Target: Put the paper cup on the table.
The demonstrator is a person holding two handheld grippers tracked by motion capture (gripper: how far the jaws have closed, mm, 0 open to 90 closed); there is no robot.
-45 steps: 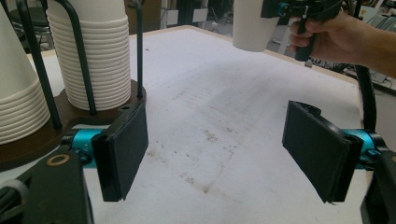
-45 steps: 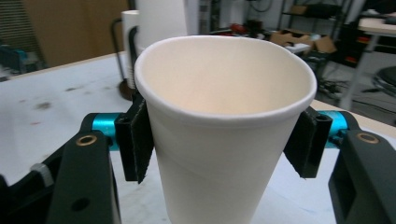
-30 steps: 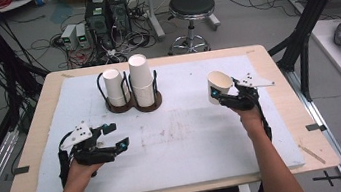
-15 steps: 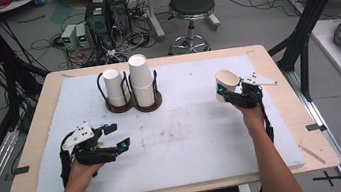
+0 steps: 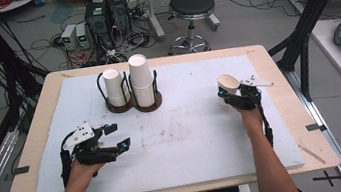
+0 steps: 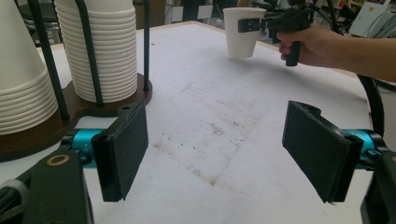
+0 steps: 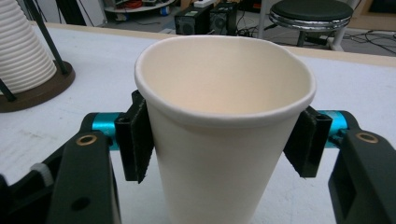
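A white paper cup (image 7: 224, 116) stands upright between the black pads (image 7: 137, 140) of my right gripper (image 7: 224, 144), which is shut on it below the rim. In the high view the cup (image 5: 228, 84) and right gripper (image 5: 227, 96) are over the right part of the white mat. From the left gripper view the cup (image 6: 243, 30) hangs close to the mat; whether it touches is unclear. My left gripper (image 5: 118, 136) rests low at the mat's left, its jaws (image 6: 224, 154) open with nothing between them.
A dark wooden cup holder (image 5: 153, 105) with black wire posts stands at the back of the mat, with two stacks of white cups (image 5: 115, 86) (image 5: 140, 80). The tall stack (image 6: 100, 46) is close ahead of the left gripper. A stool (image 5: 191, 4) stands beyond the table.
The right gripper has sunk a little toward the mat with the cup, which has come from a tilt to near upright. The left gripper has stayed where it was.
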